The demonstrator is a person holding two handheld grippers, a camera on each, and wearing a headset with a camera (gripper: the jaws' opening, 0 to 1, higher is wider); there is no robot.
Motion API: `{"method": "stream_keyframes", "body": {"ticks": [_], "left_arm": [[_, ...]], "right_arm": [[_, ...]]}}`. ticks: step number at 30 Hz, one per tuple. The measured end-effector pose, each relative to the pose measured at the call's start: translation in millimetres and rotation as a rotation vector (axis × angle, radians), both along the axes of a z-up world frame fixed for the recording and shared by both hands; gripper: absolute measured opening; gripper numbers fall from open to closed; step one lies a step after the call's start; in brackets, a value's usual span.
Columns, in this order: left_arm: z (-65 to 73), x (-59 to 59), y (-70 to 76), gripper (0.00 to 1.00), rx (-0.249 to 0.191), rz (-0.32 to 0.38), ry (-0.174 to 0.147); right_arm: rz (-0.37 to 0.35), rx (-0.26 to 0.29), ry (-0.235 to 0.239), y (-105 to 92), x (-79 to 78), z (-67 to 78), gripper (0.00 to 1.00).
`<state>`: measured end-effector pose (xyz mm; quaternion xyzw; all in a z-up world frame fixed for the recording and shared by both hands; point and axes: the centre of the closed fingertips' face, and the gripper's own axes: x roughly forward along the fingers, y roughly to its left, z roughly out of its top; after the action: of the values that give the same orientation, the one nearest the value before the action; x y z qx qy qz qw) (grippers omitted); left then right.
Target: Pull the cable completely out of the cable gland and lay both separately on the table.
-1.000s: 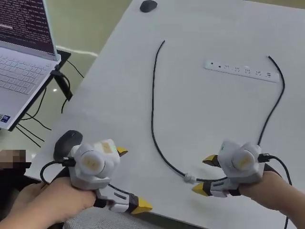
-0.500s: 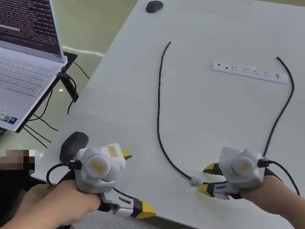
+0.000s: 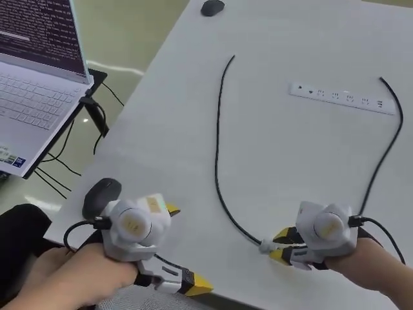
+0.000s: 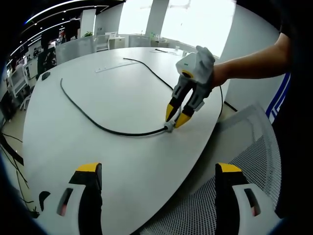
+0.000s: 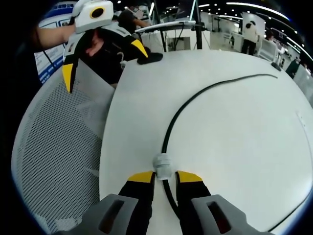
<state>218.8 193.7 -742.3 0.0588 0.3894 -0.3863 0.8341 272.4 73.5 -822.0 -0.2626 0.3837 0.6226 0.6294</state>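
A long black cable [image 3: 218,142] lies curved on the white table [image 3: 290,161]. Its near end runs into a small white cable gland [image 3: 265,246] close to the front edge. My right gripper [image 3: 279,245] straddles the cable just behind the gland [image 5: 163,166]; its jaws are narrowed, with a small gap still on each side of the cable [image 5: 195,98]. In the left gripper view the right gripper [image 4: 177,113] points down at the gland [image 4: 169,127]. My left gripper [image 3: 186,245] hovers wide open over the table's front left edge, holding nothing, well left of the gland.
A white power strip [image 3: 342,99] with its own black cord [image 3: 381,155] lies at the back right. A black mouse [image 3: 100,196] sits near my left hand, another mouse [image 3: 213,8] at the far edge. An open laptop [image 3: 32,64] stands off the table's left. A mesh chair [image 5: 58,147] is below the front edge.
The right gripper's jaws have narrowed steadily around the cable behind the gland. The left gripper has hardly moved. The head camera has shifted a little.
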Motion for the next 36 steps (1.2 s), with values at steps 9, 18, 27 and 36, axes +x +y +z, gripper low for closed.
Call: {"method": "stream_keyframes", "body": {"ticks": [9, 18, 27, 36], "left_arm": [[-2.5, 0.1, 2.3, 0.96, 0.007, 0.001, 0.005], [-2.6, -0.5, -3.4, 0.95, -0.002, -0.009, 0.006], [6.6, 3.8, -15.4, 0.94, -0.013, -0.025, -0.015], [20.2, 8.5, -34.2, 0.94, -0.046, -0.041, -0.041]], "right_arm": [[0.012, 0.010, 0.011, 3.3, -2.0, -0.4, 0.09], [-0.003, 0.017, 0.032, 1.9, -3.3, 2.2, 0.08], [-0.026, 0.037, 0.049, -0.7, -6.0, 19.9, 0.07], [-0.024, 0.066, 0.044, -2.4, -15.6, 50.5, 0.07]]}}
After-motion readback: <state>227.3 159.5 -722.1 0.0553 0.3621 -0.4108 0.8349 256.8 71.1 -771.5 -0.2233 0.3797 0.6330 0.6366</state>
